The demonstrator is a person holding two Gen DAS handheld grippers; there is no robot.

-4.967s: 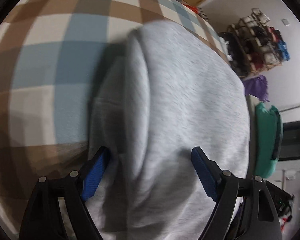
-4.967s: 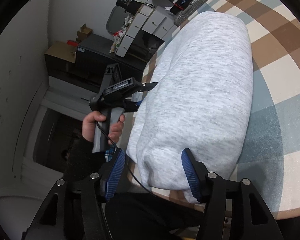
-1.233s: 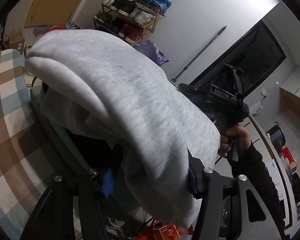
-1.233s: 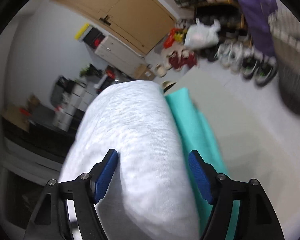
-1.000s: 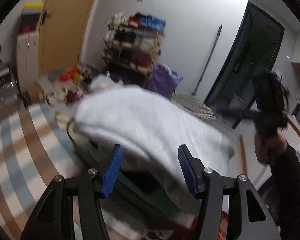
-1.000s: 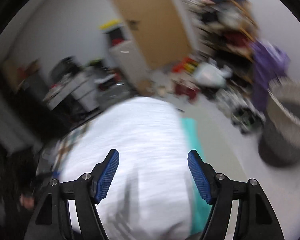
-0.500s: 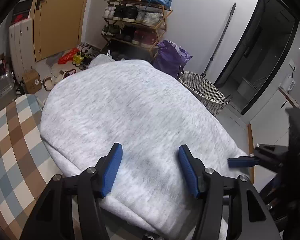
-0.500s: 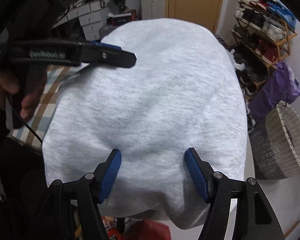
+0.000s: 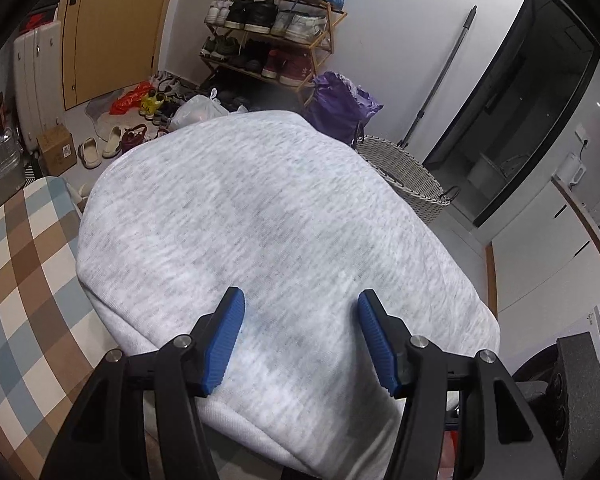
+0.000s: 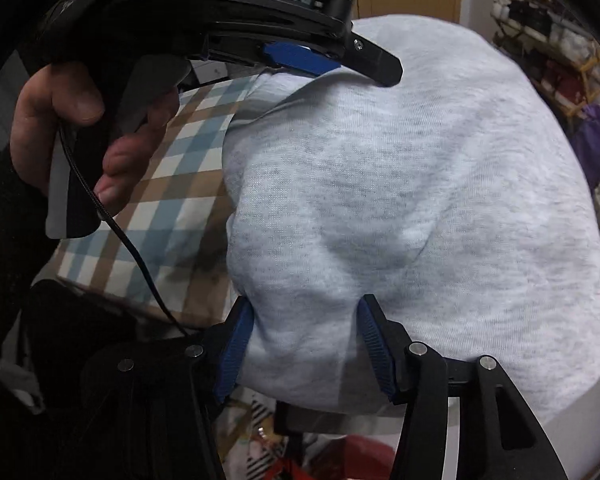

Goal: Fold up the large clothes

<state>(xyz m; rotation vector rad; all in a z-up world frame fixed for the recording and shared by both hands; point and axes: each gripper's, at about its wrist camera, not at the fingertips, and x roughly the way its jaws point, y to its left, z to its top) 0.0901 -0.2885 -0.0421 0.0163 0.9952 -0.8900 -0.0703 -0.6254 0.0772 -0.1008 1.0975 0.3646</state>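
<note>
Folded grey sweatshirt [image 9: 276, 240] overhangs the checked table's [image 9: 16, 272] right edge; soft, bulky, floppy. Left gripper [image 9: 300, 340] apart over its near hem, right gripper [image 10: 304, 344] closing, pinching the near corner; grip hems.

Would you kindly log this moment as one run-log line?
stage: folding | item: folded light grey knit garment on checked tablecloth | left gripper: straddles garment, grip unclear | right gripper: just closing, pinching its edge

The folded garment [image 9: 260, 232] lies beside the tablecloth [image 9: 24, 264], with the basket [image 9: 404, 176] behind it.
</note>
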